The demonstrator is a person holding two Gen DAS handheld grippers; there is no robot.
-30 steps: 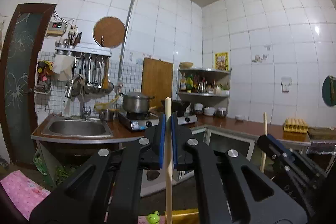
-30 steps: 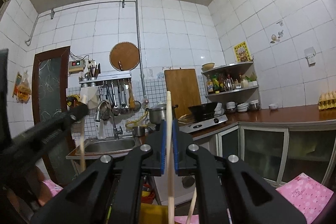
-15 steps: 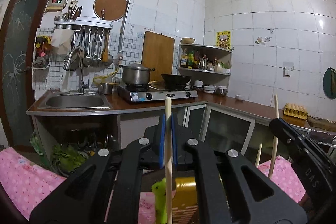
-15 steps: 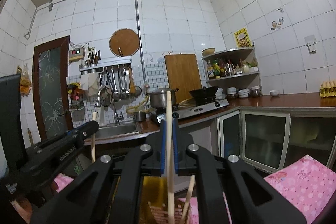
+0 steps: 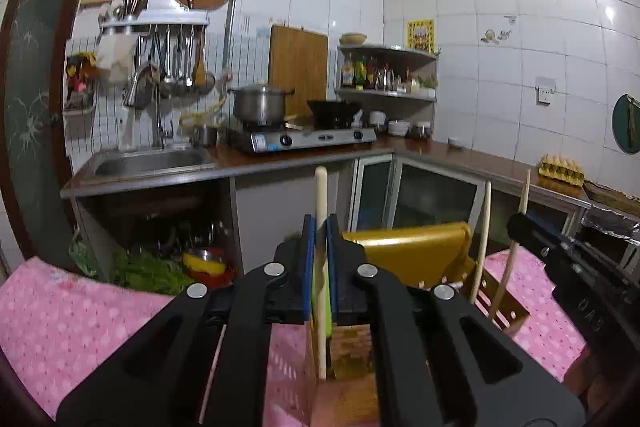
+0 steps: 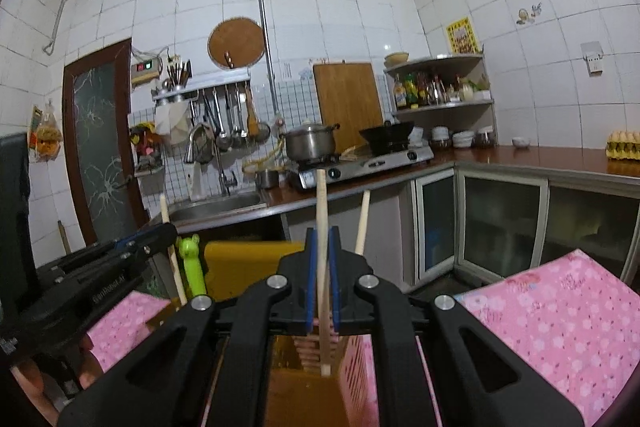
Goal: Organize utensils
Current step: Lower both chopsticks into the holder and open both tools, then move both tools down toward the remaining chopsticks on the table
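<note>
A white-tiled kitchen with a pink flowered tablecloth (image 6: 560, 311) low in frame. At bottom centre, each wrist view shows a gripper clamped on an upright chopstick: left gripper (image 5: 320, 267) on its chopstick (image 5: 321, 195), right gripper (image 6: 322, 279) on the other chopstick (image 6: 321, 211). Both sticks' long axes run vertically, tips directly over the yellow utensil holder (image 5: 408, 247); its compartments below are largely hidden by the jaws.
</note>
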